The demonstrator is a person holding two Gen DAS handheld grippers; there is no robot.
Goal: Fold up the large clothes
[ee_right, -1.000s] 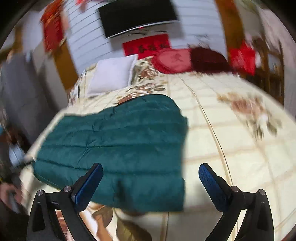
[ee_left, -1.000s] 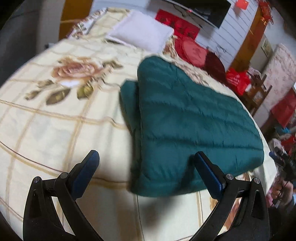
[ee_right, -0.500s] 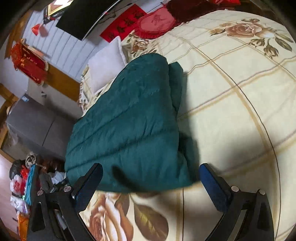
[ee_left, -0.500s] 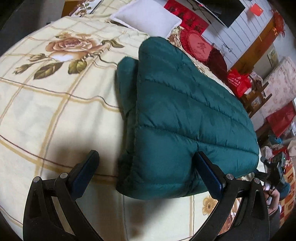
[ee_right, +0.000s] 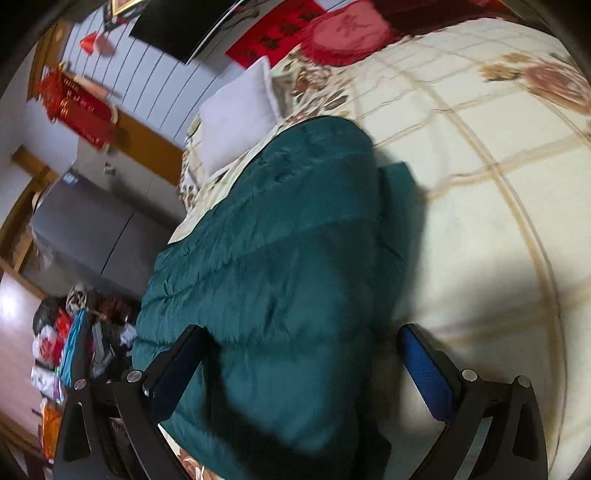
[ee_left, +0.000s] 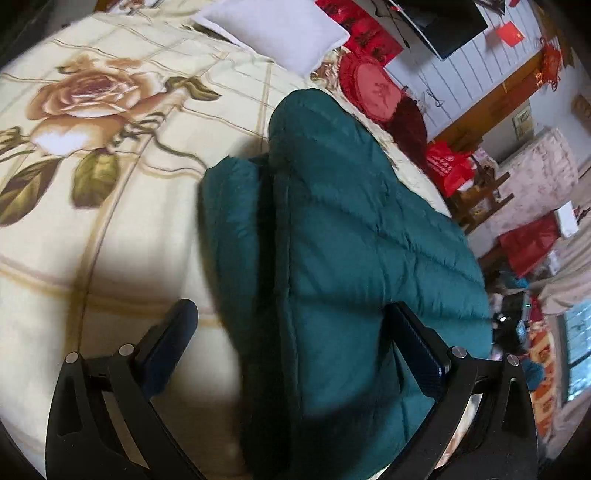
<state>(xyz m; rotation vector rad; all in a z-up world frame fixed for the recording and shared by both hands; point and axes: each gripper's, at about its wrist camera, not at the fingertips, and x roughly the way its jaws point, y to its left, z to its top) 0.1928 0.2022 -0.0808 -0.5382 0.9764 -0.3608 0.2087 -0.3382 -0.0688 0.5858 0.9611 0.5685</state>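
A dark green quilted down jacket [ee_left: 351, 251] lies folded on the cream rose-patterned bed cover [ee_left: 92, 184], with a folded part sticking out along one side. My left gripper [ee_left: 295, 332] is open, low over the jacket's near edge, its fingers either side of the fabric. In the right wrist view the same jacket [ee_right: 277, 258] fills the middle. My right gripper [ee_right: 303, 354] is open, close above the jacket's near end, with the fabric between its spread fingers.
A white pillow [ee_left: 273, 29] and red round cushions [ee_left: 373, 92] lie at the head of the bed. Red bags and wooden furniture [ee_left: 465, 173] stand beside the bed. A grey cabinet [ee_right: 96, 229] and piled items stand on the other side.
Both grippers have moved down and in towards the jacket's near edge, so the jacket looms larger. Both stay open.
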